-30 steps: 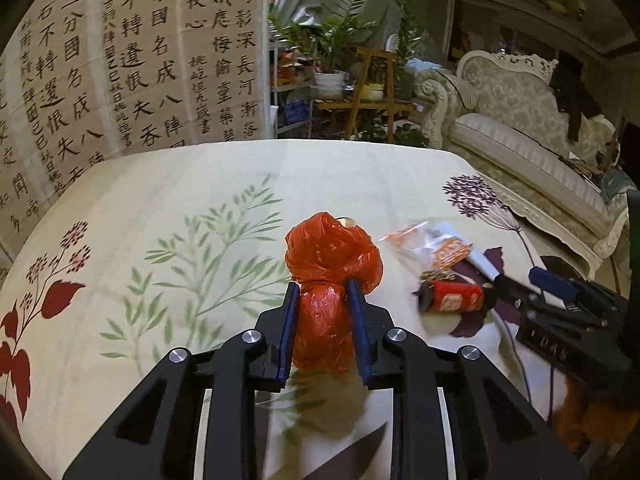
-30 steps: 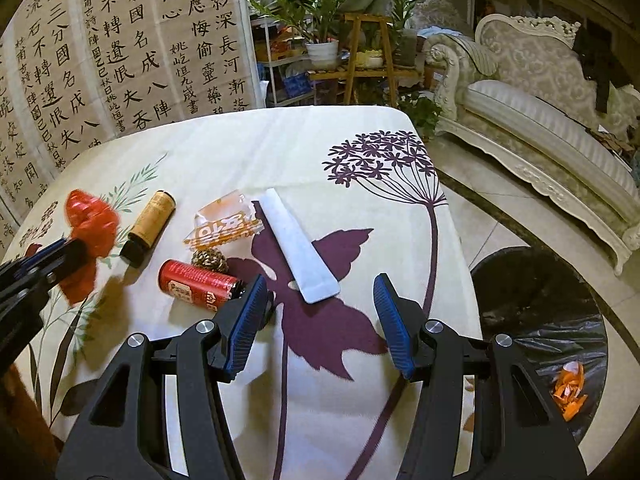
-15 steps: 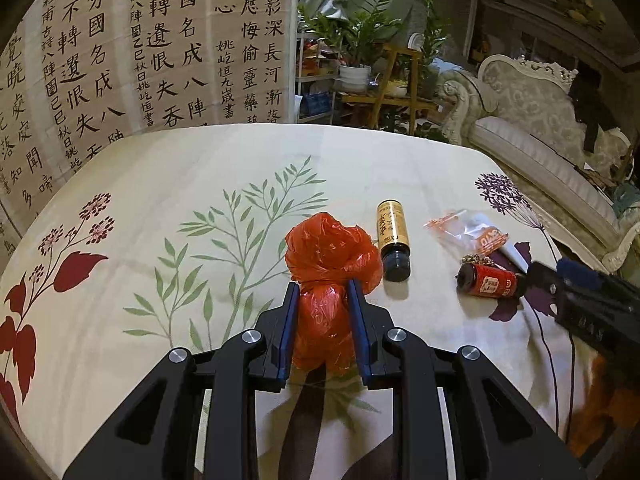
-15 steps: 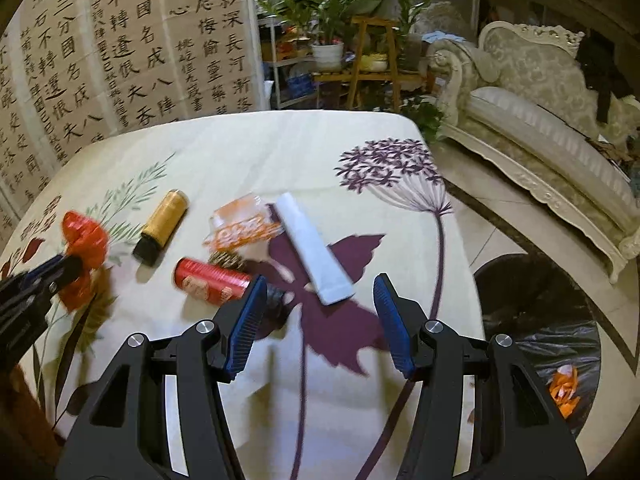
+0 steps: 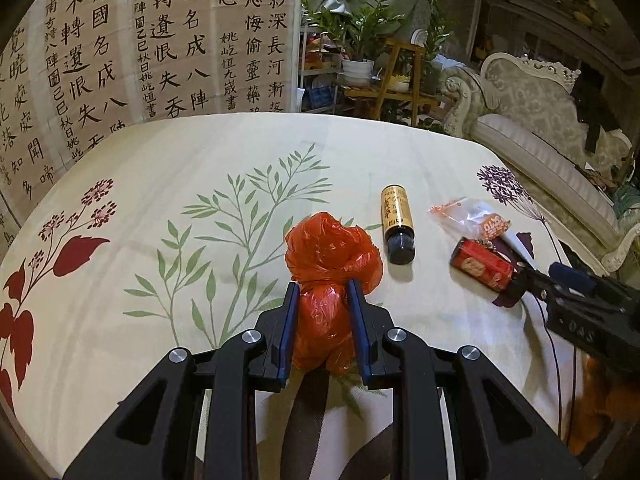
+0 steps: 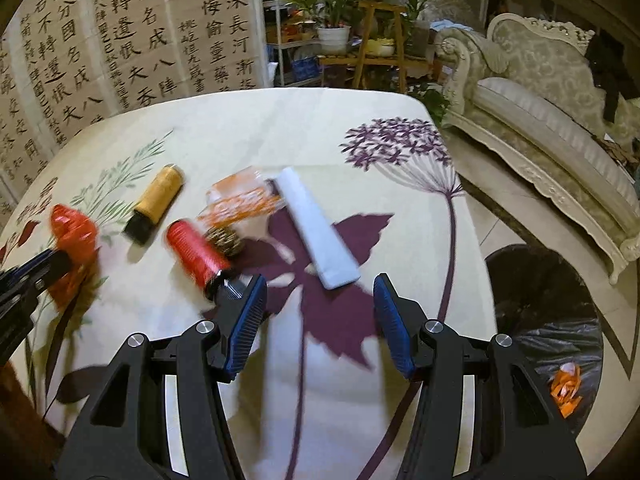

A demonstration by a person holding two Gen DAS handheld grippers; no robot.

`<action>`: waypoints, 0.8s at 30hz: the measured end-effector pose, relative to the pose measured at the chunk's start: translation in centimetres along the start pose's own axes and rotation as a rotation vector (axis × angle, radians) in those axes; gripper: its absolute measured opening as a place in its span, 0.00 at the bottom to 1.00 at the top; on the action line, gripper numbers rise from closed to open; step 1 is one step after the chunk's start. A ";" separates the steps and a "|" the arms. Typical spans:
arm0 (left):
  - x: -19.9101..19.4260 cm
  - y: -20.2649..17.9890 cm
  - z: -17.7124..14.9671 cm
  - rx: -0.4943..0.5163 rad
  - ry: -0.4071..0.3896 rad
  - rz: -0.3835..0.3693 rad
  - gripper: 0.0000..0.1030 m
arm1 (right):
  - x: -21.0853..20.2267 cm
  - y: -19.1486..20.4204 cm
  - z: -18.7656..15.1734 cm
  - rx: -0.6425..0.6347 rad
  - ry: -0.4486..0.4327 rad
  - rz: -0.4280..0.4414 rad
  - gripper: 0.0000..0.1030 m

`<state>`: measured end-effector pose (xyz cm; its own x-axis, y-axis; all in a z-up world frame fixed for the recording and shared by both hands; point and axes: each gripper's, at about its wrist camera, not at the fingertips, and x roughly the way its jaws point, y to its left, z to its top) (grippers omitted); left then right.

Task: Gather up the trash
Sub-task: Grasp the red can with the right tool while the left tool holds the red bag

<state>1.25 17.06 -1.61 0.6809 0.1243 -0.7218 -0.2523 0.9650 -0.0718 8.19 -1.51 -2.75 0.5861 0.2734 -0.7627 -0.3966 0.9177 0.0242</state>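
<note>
One floral tablecloth (image 5: 360, 152), cluttered lounge

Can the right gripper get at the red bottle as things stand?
Probably yes. The right gripper is open and empty, and the red bottle lies just beyond its left fingertip on the tablecloth. Nothing lies across the bottle; a pine cone touches its far side.

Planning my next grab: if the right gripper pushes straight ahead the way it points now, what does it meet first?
Probably the white flat packet on the tablecloth: it lies just ahead of the open right gripper, centred between the jaws. Depth is uncertain; it may touch cloth first.
</note>
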 end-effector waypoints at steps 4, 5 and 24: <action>0.0 0.0 -0.1 -0.001 0.001 -0.002 0.25 | -0.6 0.9 -0.6 -0.027 0.003 0.024 0.53; 0.0 0.0 -0.1 -0.001 0.000 -0.001 0.25 | -0.7 1.0 -0.6 -0.028 0.002 0.024 0.53; -0.5 1.9 -0.7 -0.045 0.001 0.017 0.25 | 1.2 5.8 0.7 -0.128 0.038 0.136 0.38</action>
<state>-0.09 18.68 -1.85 0.6754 0.1400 -0.7241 -0.2942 0.9514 -0.0905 7.12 4.39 -3.08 0.4947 0.3794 -0.7818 -0.5587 0.8280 0.0483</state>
